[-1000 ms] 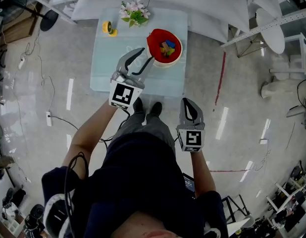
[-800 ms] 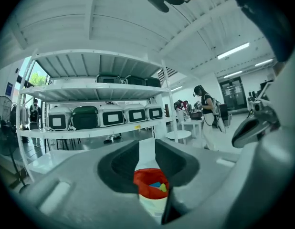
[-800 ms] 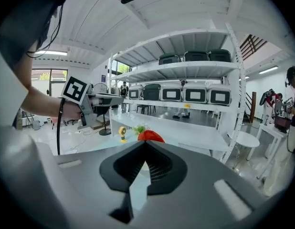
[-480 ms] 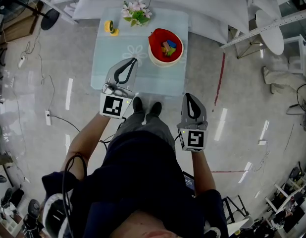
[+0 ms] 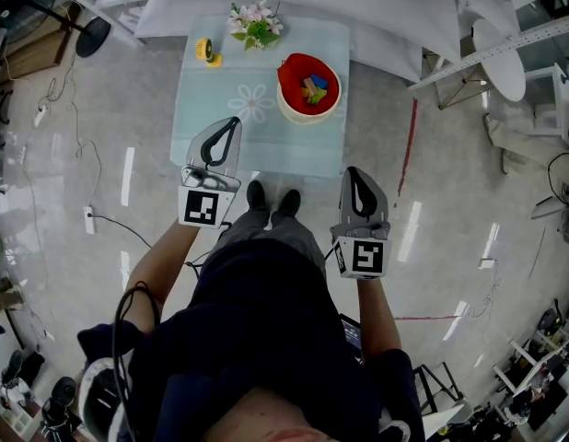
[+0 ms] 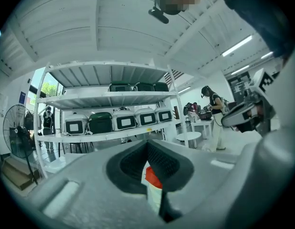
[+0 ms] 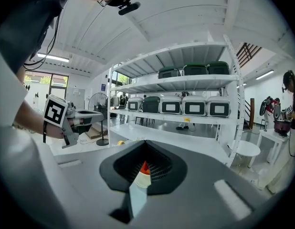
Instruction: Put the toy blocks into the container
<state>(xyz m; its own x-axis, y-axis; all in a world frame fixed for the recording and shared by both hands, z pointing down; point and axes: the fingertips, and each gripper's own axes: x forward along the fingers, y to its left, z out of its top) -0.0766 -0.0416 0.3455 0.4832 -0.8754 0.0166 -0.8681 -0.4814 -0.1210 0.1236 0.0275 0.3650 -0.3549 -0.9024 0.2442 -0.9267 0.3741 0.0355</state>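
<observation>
Back from the container comes the left gripper: a second ago it stood with jaws apart at the red bowl's near rim, and now it sits lower and further left in the head view, over the near left edge of the worktop. Its jaws have just been closing and now meet tip to tip with nothing between them; its own view shows only a thin slit through which a sliver of the red bowl appears. The right gripper has shifted slightly in the head view and hangs off the worktop's lower right corner, above the floor. It too is clenched on nothing, as its own view shows.

The toy blocks lie in a small coloured heap inside the container, which stands at the upper right of the worktop. No loose block shows anywhere else on the surface; only a yellow roll and a bunch of flowers sit along its far edge.

Judged from this, the loading step looks finished and both hands are pulling clear. The next move probably calls for little: a look over the worktop for any stray block, and otherwise keeping both grippers away from the bowl so that it is not knocked.
</observation>
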